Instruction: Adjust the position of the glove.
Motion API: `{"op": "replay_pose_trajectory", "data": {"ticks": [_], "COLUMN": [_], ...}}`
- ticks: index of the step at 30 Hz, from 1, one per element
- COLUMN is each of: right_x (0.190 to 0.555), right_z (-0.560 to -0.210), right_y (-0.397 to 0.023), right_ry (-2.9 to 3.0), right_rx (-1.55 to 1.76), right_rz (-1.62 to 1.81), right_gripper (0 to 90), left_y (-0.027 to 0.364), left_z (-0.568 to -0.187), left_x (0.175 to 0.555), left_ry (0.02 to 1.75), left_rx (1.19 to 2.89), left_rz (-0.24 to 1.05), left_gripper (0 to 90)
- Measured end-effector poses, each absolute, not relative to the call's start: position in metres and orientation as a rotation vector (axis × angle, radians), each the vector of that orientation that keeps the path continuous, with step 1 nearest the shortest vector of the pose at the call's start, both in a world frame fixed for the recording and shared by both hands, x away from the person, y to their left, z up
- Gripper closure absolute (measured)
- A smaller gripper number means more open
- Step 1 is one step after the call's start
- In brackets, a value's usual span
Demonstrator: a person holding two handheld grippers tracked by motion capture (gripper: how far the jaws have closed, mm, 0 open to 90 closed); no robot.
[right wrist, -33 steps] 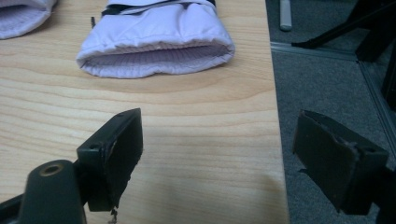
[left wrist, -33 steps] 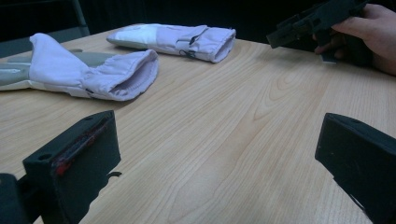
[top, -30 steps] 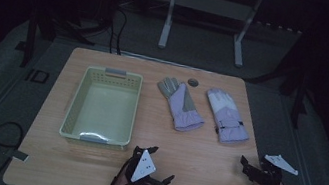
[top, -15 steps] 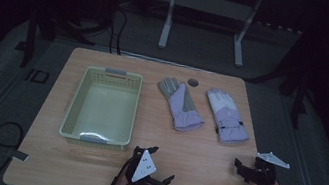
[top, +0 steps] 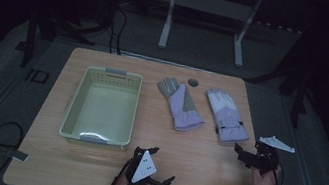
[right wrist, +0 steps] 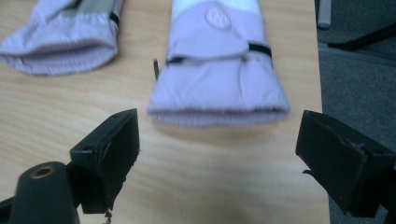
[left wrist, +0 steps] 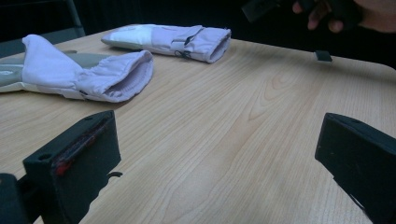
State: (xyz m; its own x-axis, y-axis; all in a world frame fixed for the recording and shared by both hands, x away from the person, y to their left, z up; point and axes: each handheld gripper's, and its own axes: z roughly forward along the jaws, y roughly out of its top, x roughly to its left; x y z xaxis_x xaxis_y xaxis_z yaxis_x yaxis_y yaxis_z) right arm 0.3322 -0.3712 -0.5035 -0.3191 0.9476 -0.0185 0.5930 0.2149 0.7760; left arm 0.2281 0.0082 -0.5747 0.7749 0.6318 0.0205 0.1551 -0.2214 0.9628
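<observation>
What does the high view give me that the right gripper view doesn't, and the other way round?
High view adds: the pale green slatted plastic basket on the table's left, a small dark round disc by the gloves' fingertips, and the left claw, open near the front edge.
Right gripper view adds: close detail of the right lilac padded glove, namely its round embossed badge and black strap. The right claw is open, just short of the cuff.
Shared: that glove, the left lilac-and-grey padded glove and the light wooden table.

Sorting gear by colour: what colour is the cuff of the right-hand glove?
Pale lilac; the right glove's cuff shows best in the right gripper view.
</observation>
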Motion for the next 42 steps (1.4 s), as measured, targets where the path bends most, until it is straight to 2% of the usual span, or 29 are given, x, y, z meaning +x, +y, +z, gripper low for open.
{"op": "replay_pose_trajectory", "data": {"ticks": [9, 33, 35, 42], "right_x": [0.357, 0.417, 0.422, 0.445], "right_z": [-0.484, -0.47, -0.47, -0.474], "right_y": [-0.351, -0.274, -0.269, -0.245], "right_ry": [2.113, 2.244, 2.265, 2.387], "right_rx": [1.364, 1.294, 1.281, 1.266], "right_rz": [0.884, 0.864, 0.854, 0.813], "right_gripper": [12.3, 13.6, 17.5, 20.2], "left_y": [0.008, 0.009, 0.009, 0.009], "left_z": [-0.575, -0.575, -0.575, -0.575], "left_x": [0.228, 0.228, 0.228, 0.228], "left_ry": [0.608, 0.614, 0.612, 0.61], "left_rx": [1.772, 1.768, 1.769, 1.768], "left_rz": [0.489, 0.478, 0.478, 0.477], "left_gripper": [0.2, 0.2, 0.1, 0.1]}}
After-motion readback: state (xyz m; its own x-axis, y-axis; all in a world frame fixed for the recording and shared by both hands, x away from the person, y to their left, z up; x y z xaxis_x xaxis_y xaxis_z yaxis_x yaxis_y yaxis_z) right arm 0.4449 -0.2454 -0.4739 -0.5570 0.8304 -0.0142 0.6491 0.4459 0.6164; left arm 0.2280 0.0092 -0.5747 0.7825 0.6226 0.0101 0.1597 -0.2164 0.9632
